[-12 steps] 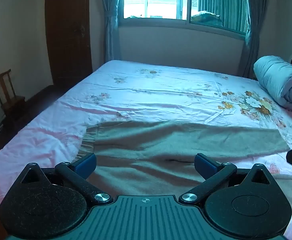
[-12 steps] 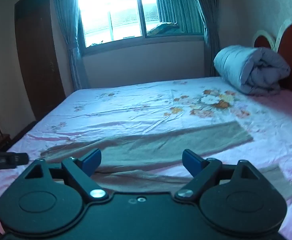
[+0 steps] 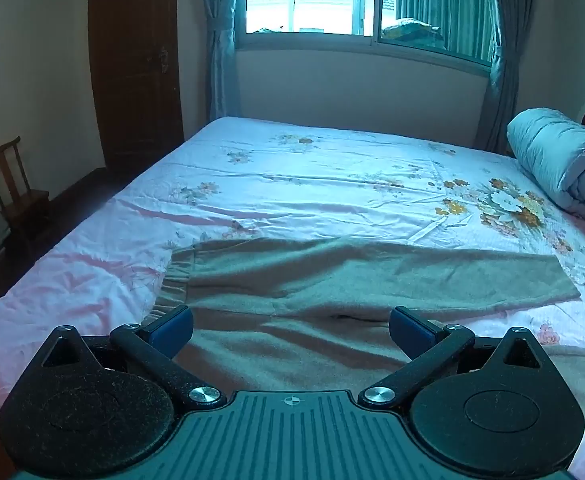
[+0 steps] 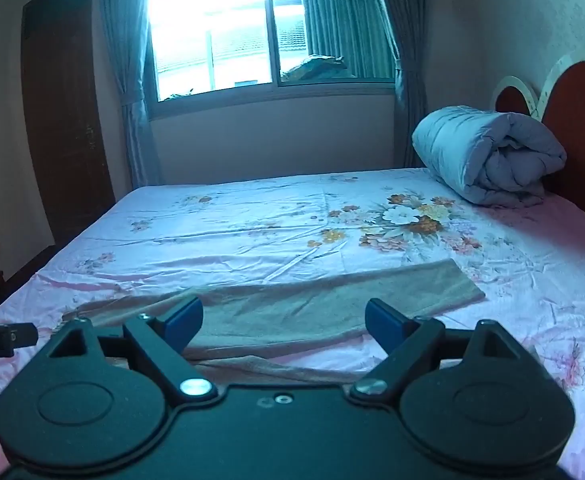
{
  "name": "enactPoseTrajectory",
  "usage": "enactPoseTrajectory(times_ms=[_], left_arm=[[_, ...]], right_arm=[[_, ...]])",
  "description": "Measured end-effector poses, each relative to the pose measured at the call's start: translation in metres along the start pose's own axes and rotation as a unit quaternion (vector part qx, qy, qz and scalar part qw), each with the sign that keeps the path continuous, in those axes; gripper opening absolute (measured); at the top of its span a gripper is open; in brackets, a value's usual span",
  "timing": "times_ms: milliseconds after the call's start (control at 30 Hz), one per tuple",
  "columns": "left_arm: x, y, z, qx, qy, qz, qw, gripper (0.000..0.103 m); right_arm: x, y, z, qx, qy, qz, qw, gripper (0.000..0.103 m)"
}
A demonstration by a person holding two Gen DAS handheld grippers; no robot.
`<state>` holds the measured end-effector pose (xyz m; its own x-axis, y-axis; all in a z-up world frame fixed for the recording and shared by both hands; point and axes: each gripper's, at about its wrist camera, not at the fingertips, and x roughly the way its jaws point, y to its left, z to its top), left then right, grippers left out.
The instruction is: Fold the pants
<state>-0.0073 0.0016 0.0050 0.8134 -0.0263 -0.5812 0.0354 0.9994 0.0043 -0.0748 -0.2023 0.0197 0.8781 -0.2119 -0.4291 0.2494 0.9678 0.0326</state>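
Pants (image 3: pixel 332 280): grey-brown, soft knit, spread flat across the near part of the bed (image 3: pixel 312 184), elastic waistband to the left, legs running right. The far leg lies full length with its hem (image 4: pixel 460 284) square on the sheet; the near leg runs along the bed's front edge and passes under both tools, its end mostly hidden. Judged purpose of this layout: flat and smoothed, so that one leg can be brought over the other in a first fold. No fold yet made.

Left tongs (image 3: pixel 290 326): fingers wide apart, nothing between them, hanging tilted down over the waist and seat end of the pants. Whether the tips brush the cloth is hard to say from this low angle; they appear clear of it.

Right tongs (image 4: pixel 284 324): fingers apart, a little less wide, empty, poised over the legs toward the hem end. Placement suggests each tool is lined up for one end of the near leg.

Quilt (image 4: pixel 492 156): rolled, parked against the headboard, well apart from the pants, leaving the middle of the bed free for folding.
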Motion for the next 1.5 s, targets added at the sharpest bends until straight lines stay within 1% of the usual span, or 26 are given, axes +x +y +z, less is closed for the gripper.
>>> enactPoseTrajectory(times_ms=[67,200,467,1500], left_arm=[[0.000,-0.001,-0.001,-0.001,0.003,-0.001,1.0000,0.103],[0.002,0.001,0.000,-0.004,0.008,-0.005,1.0000,0.103],[0.003,0.000,0.002,0.011,0.004,-0.002,0.9999,0.103],[0.003,-0.004,0.000,0.016,0.004,-0.002,0.9999,0.103]], right_arm=[[0.003,-0.008,0.000,0.004,0.002,0.000,1.000,0.082],[0.005,-0.007,0.000,0.008,0.008,0.001,1.000,0.082],[0.011,-0.004,-0.001,0.005,0.018,-0.004,1.000,0.082],[0.016,-0.005,-0.004,0.000,0.023,-0.013,1.000,0.082]])
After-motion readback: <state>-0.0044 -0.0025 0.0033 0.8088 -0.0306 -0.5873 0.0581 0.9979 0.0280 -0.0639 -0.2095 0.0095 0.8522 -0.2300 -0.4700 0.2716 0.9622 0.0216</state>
